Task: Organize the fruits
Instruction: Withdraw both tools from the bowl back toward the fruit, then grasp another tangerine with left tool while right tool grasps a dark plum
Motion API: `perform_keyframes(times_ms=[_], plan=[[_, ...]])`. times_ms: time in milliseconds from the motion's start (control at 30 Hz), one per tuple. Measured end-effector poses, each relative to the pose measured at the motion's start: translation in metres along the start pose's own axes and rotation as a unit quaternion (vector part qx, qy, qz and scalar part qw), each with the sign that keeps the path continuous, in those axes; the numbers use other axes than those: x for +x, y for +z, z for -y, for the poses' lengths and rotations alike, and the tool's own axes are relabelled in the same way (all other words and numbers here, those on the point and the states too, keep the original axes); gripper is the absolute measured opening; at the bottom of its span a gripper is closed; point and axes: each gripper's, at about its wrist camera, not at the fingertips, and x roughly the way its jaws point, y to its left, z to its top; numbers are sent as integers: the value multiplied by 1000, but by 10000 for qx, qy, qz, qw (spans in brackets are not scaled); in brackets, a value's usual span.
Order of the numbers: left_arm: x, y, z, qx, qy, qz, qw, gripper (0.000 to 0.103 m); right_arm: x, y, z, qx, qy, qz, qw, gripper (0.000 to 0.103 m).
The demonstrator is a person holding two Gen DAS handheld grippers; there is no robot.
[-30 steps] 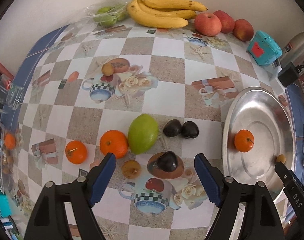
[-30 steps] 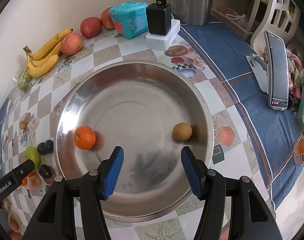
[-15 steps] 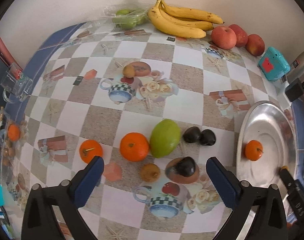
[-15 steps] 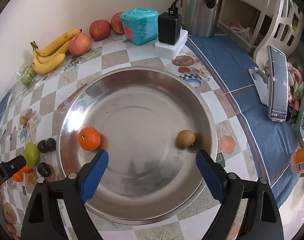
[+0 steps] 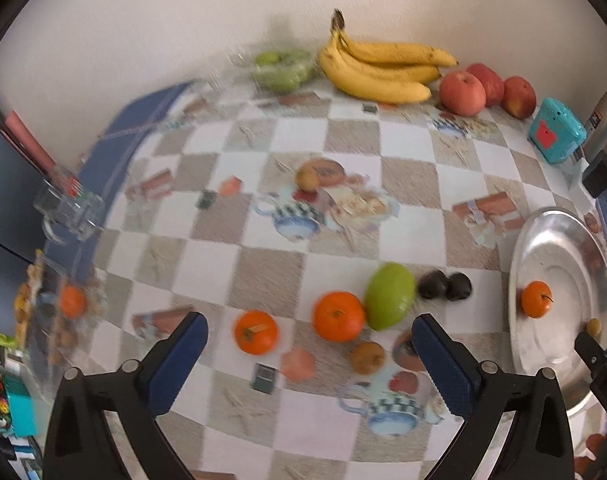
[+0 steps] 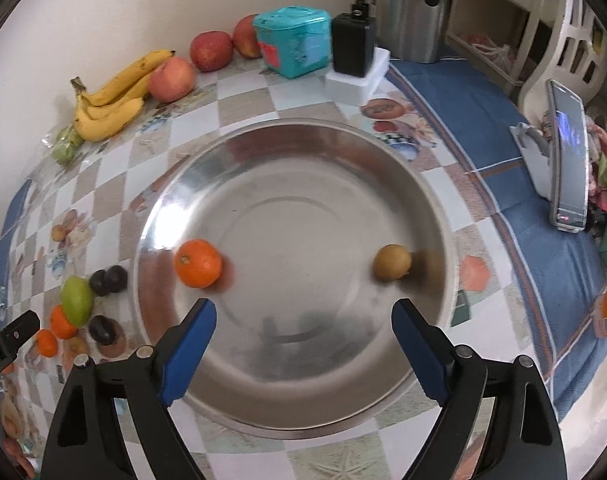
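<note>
My left gripper [image 5: 307, 332] hangs open above the checked tablecloth, nothing gripped. Below it lie two oranges [image 5: 256, 332] [image 5: 338, 316], a green mango [image 5: 390, 296], two dark plums [image 5: 445, 285] and a small brown fruit [image 5: 367, 357]. My right gripper [image 6: 303, 312] is open over the steel plate [image 6: 303, 200], which holds an orange [image 6: 198, 263] and a small brown fruit [image 6: 392, 262]. The same plate [image 5: 559, 248] sits at the right in the left wrist view. Bananas [image 5: 383, 68] and apples [image 5: 462, 93] rest by the wall.
A bag of green fruit [image 5: 283, 68], a teal box [image 6: 293, 46], a black charger on a white block [image 6: 353, 50] and a steel kettle [image 6: 415, 8] line the back. A phone on a stand [image 6: 565, 160] is at the right. A glass mug [image 5: 69, 208] stands near the left edge.
Both grippers have opened wider. My left gripper has lifted and drifted left, so the fruit cluster now sits toward its right finger. My right gripper has stayed over the plate.
</note>
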Motion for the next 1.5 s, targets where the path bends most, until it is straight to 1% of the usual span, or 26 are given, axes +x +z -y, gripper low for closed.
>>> perform_keyframes(times_ms=[100, 167, 267, 333, 367, 433, 500, 700, 867, 1000, 1100, 1200, 1267, 1333, 1400, 1500], plan=[[-5, 5, -11, -7, 39, 125, 9999, 103, -2, -2, -9, -111, -13, 8, 9999, 90], [-7, 7, -19, -41, 19, 153, 9999, 103, -2, -3, -14, -124, 81, -30, 9999, 90], [-10, 9, -27, -2, 262, 271, 9993, 103, 2, -6, -23, -90, 307, -155, 9994, 90], [-10, 9, -36, 25, 402, 334, 9986, 103, 3, -9, -30, -132, 319, -211, 9992, 90], [-8, 10, -40, 0, 390, 320, 9987, 103, 3, -10, -33, -168, 297, -216, 9992, 90], [-2, 11, -53, -201, 283, 206, 9992, 103, 3, -12, -43, -294, 255, -203, 9990, 90], [5, 11, -70, -471, 272, 77, 9985, 103, 2, -14, -53, -420, 297, -206, 9985, 90], [20, 7, -110, -1137, 251, -164, 9931, 103, 4, -23, -88, -780, 673, -352, 9941, 90], [25, 5, -128, -1429, 260, -247, 9891, 103, 2, -29, -117, -1018, 959, -395, 9894, 90], [25, 5, -132, -1496, 257, -248, 9881, 103, 2, -34, -141, -1238, 1128, -390, 9851, 90], [27, 5, -132, -1491, 210, -275, 9882, 103, 2, -37, -151, -1299, 1190, -391, 9836, 90], [34, 3, -129, -1507, 49, -383, 9878, 103, 4, -39, -158, -1238, 1357, -464, 9819, 90], [43, 1, -125, -1515, -158, -562, 9867, 103, 6, -41, -161, -1260, 1344, -502, 9816, 90], [50, -1, -120, -1482, -278, -708, 9860, 103, 9, -43, -166, -1329, 1267, -525, 9816, 90], [60, -4, -112, -1415, -336, -883, 9854, 103, 12, -43, -168, -1344, 1219, -552, 9818, 90], [69, -8, -105, -1367, -355, -1044, 9845, 103, 21, -42, -168, -1294, 1177, -595, 9828, 90]])
